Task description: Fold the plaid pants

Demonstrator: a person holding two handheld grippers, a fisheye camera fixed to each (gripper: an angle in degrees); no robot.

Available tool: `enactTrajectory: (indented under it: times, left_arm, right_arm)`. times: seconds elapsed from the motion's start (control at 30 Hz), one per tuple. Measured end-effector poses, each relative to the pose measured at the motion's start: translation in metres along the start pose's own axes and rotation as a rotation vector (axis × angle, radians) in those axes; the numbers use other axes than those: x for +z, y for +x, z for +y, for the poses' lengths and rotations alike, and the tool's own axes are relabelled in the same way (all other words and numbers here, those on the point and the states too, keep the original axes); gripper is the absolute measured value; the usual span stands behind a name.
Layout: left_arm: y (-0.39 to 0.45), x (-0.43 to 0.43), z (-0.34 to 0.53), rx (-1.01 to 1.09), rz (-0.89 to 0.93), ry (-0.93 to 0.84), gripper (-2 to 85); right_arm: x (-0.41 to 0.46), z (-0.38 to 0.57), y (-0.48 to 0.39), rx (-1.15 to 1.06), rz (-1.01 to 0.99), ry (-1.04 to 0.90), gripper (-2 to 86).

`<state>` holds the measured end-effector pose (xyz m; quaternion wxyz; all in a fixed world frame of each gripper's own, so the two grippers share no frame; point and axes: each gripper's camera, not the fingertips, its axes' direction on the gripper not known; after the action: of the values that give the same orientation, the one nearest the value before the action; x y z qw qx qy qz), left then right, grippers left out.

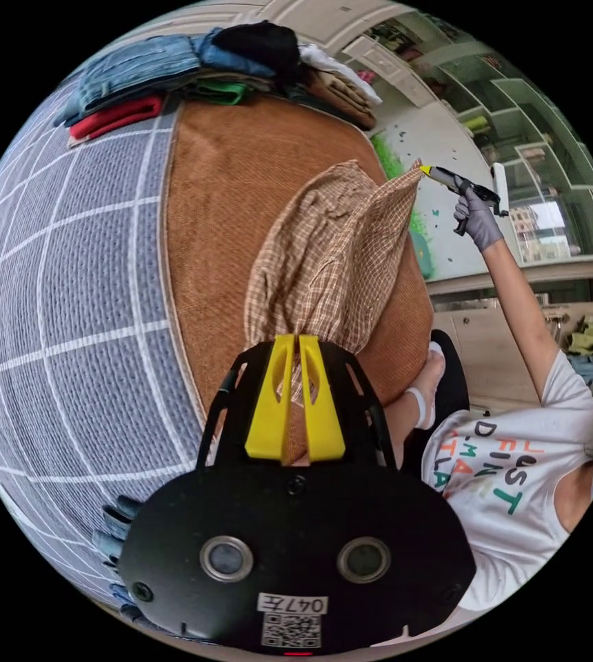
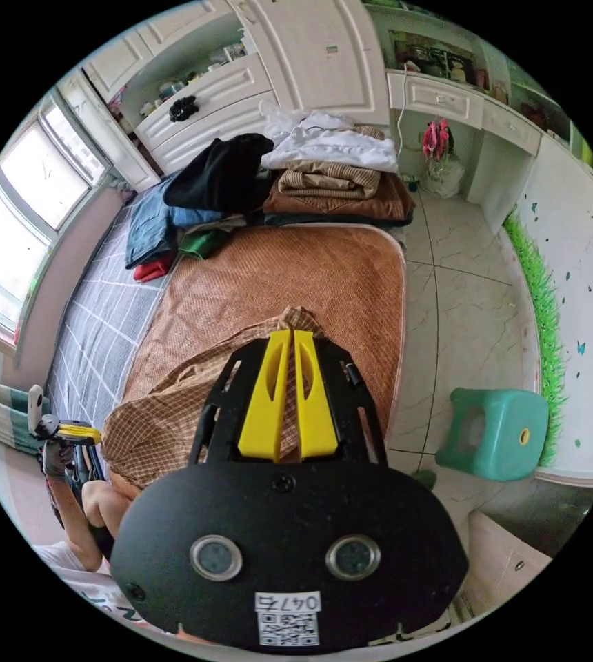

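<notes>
Bed point(image 2: 352, 276), brown woven mat over most of it, lies beyond both sets of jaws. A grey grid-checked cover point(image 1: 69, 289) runs along the mat's far side from the person.

Heap of folded and loose clothes point(image 2: 241, 186) sits at the bed's far end, well past the jaw tips (jeans, something red, something green, a black piece, white and tan pieces on top).

Plaid pants point(image 1: 331, 255), tan with a fine check, hang lifted above the mat, stretched between the two grippers.

Left gripper point(image 1: 295, 341): yellow jaws drawn in narrow, plaid cloth bunched and pinched between them right at the tips. In the right gripper view it sits at the pants' other end, held in a gloved hand point(image 2: 55, 455).

Right gripper point(image 2: 284, 338): yellow jaws nearly together, plaid cloth caught between them, the rest of the pants trailing off to one side. In the left gripper view it grips a far corner of the pants, raised high.

Green plastic stool point(image 2: 500, 431) stands on the tiled floor, off to the side of the right jaws, clear of the bed.
</notes>
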<state>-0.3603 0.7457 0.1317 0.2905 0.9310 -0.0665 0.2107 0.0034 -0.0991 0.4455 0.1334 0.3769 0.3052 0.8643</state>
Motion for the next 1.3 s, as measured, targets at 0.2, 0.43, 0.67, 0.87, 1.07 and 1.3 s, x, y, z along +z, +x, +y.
enactTrajectory:
  times: [0.2,0.43,0.67,0.87,1.07,1.3]
  left_arm:
    - [-0.066,0.031,0.008,-0.026,-0.02,-0.023,-0.8]
    - [-0.112,0.037,0.035,-0.133,-0.062,0.044,0.9]
    - [-0.1,-0.003,0.093,-0.137,-0.122,0.22,0.5]
    - [-0.049,0.04,0.074,-0.01,-0.21,0.061,6.0]
    - [-0.011,0.031,0.085,-0.001,-0.24,0.128,-0.7]
    - [0.002,0.043,0.095,-0.16,-0.263,0.038,-0.8]
  right_arm:
    - [0.114,-0.062,-0.009,0.052,0.037,-0.133,-0.2]
    - [0.15,-0.07,-0.003,0.029,-0.082,0.038,11.4]
    - [0.081,-0.02,0.04,-0.064,-0.148,0.157,8.7]
    - [0.09,0.034,0.072,0.011,-0.116,0.059,7.7]
    - [0.11,0.02,0.038,-0.035,-0.205,0.01,0.3]
    - [0.1,-0.04,-0.056,-0.187,0.207,-0.111,4.9]
